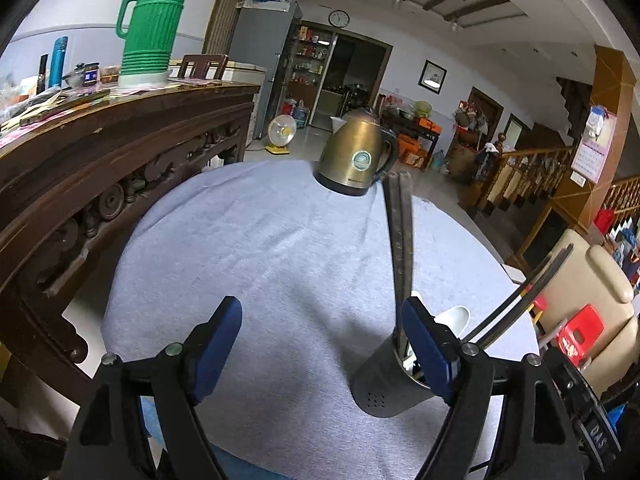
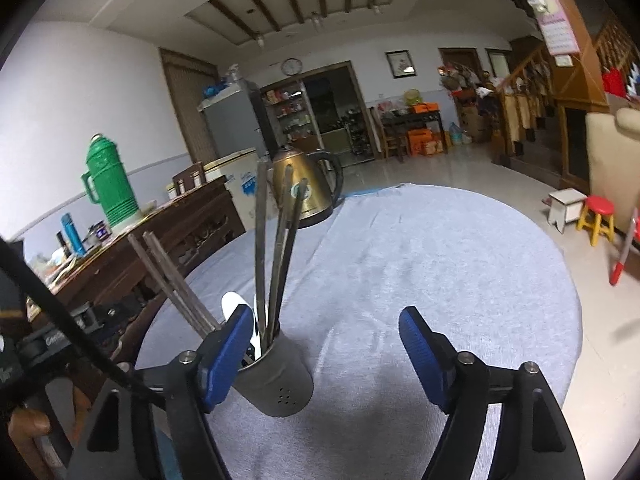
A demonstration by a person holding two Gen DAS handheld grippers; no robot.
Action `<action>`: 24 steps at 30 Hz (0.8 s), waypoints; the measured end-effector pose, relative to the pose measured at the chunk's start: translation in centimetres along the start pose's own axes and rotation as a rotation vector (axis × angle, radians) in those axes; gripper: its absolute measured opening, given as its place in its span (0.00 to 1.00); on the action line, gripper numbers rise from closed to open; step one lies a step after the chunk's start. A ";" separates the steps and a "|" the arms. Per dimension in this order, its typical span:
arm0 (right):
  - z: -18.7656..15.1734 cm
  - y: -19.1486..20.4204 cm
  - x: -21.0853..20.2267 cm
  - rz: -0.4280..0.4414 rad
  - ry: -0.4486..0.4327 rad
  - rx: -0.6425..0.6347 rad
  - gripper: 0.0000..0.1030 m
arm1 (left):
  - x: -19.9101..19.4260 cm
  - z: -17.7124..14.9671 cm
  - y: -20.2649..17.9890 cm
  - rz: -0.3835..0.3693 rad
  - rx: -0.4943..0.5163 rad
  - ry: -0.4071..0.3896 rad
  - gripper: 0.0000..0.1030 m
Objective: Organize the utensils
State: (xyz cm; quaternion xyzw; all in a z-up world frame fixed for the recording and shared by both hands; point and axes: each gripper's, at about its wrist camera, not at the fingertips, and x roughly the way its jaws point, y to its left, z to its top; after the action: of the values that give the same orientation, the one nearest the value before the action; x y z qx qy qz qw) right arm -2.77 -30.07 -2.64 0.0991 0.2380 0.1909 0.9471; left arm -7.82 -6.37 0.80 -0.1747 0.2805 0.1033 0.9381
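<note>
Utensils: chopsticks (image 2: pixel 276 256) and white spoon (image 2: pixel 234 306) standing upright in grey holder (image 2: pixel 276 380), near front edge of cloth-covered bench (image 2: pixel 440 264). Left hand-held gripper (image 1: pixel 320 344) and right hand-held gripper (image 2: pixel 326 344) both spread wide, gripping nothing, flanking holder. No loose utensils visible on cloth; task judged essentially complete, kettle (image 1: pixel 358 152) well apart at rear.

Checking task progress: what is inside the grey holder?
The holder contains dark chopsticks standing upright or leaning out, plus a white spoon. Their lower ends and the holder's bottom are hidden by its wall and the right gripper's finger.
</note>
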 end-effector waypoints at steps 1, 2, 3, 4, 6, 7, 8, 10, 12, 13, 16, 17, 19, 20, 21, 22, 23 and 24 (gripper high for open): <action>-0.2 0.0 0.0 0.013 0.000 -0.011 0.80 | 0.1 -0.1 -0.3 0.003 0.010 0.006 0.81; -0.3 0.0 -0.1 0.022 0.001 -0.021 0.81 | 0.3 -0.2 -0.6 0.015 0.030 0.016 0.81; -0.5 0.0 0.0 0.033 0.004 -0.033 0.81 | 0.5 -0.2 -0.8 0.030 0.041 0.023 0.81; -0.8 0.0 0.1 0.046 0.012 -0.046 0.82 | 0.6 -0.3 -1.0 0.048 0.053 0.031 0.81; -1.2 0.0 0.5 0.064 0.031 -0.059 0.83 | 0.7 -0.4 -1.1 0.073 0.061 0.043 0.81; -1.4 -0.1 0.8 0.080 0.048 -0.065 0.83 | 0.8 -0.4 -1.2 0.091 0.058 0.046 0.81; -1.5 -0.1 1.0 0.095 0.063 -0.071 0.83 | 0.8 -0.4 -1.1 0.111 0.051 0.047 0.81; -1.5 -0.1 1.5 0.118 0.084 -0.083 0.83 | 0.7 -0.4 -0.9 0.129 0.041 0.054 0.82; -1.4 0.1 2.0 0.135 0.104 -0.107 0.83 | 0.8 -0.4 -0.9 0.149 0.034 0.065 0.82; -1.3 0.3 2.1 0.140 0.109 -0.119 0.83 | 0.8 -0.5 -0.9 0.152 0.040 0.072 0.82; -1.5 0.7 2.2 0.146 0.116 -0.129 0.83 | 0.6 -0.9 -1.2 0.154 0.073 0.080 0.82; -1.6 0.9 2.0 0.143 0.114 -0.129 0.83 | 0.5 -0.9 -1.2 0.151 0.087 0.081 0.82; -2.0 1.4 1.5 0.129 0.108 -0.129 0.83 | 0.1 -1.0 -1.3 0.143 0.111 0.076 0.82; -2.1 1.5 1.2 0.119 0.105 -0.127 0.83 | -0.2 -1.0 -1.4 0.140 0.131 0.069 0.82; -2.2 1.7 0.8 0.106 0.100 -0.126 0.83 | -0.3 -0.9 -1.5 0.138 0.143 0.066 0.82; -2.2 1.8 0.3 0.090 0.096 -0.125 0.83 | -0.4 -0.9 -1.5 0.131 0.151 0.064 0.82; -2.3 2.0 -0.1 0.075 0.094 -0.125 0.83 | -0.6 -1.0 -1.5 0.115 0.157 0.064 0.82; -2.3 2.2 -0.3 0.066 0.095 -0.126 0.84 | -0.8 -1.0 -1.5 0.099 0.163 0.064 0.82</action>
State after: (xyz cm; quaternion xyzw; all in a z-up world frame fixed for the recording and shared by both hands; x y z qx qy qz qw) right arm -4.82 -28.00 -3.86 0.0380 0.2668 0.2411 0.9323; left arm -8.53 -8.17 0.90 -0.0872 0.3260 0.1206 0.9336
